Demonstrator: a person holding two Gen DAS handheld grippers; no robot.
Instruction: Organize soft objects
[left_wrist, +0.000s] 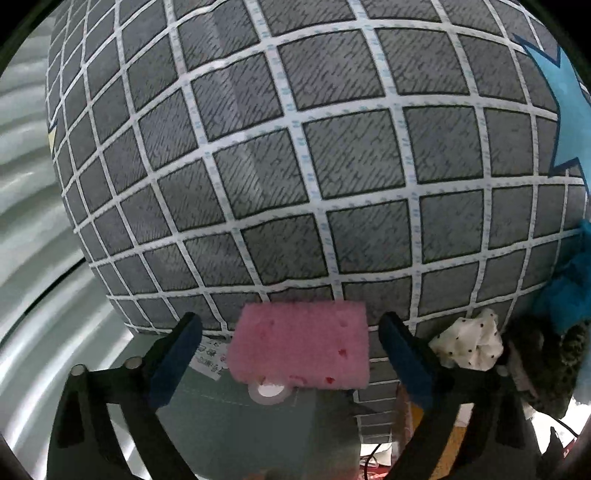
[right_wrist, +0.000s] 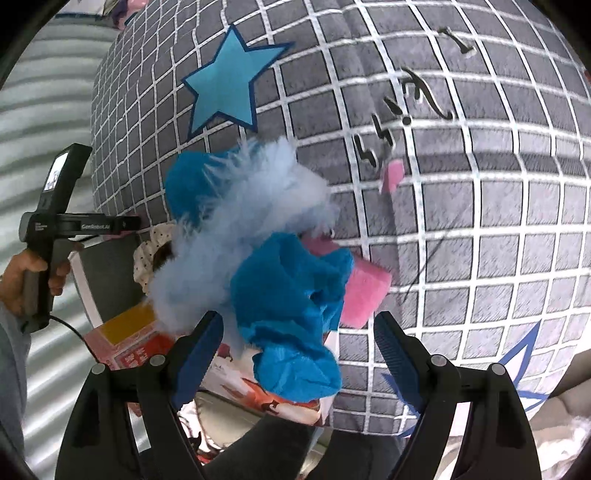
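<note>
Both my hands' fingers spread wide, gripping nothing, in front of the grey grid cushion (left_wrist: 295, 147).

Left gripper (left_wrist: 291, 354): pink sponge (left_wrist: 299, 345) sits between my fingers, untouched, against the cushion; polka-dot scrunchie (left_wrist: 469, 343) just right of them. Only the right gripper (right_wrist: 295, 347) view shows the blue fluffy toy (right_wrist: 266, 266) ahead of my fingers, the blue star (right_wrist: 229, 81), and "GenRobot.AI" on my other handle (right_wrist: 48, 225).

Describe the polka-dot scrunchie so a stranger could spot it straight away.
Start at the big grey pillow with the white grid. At its lower right edge, right of the pink sponge, sits the scrunchie. It is the only cream piece with small dark dots; the soft things beside it are blue or dark.
</note>
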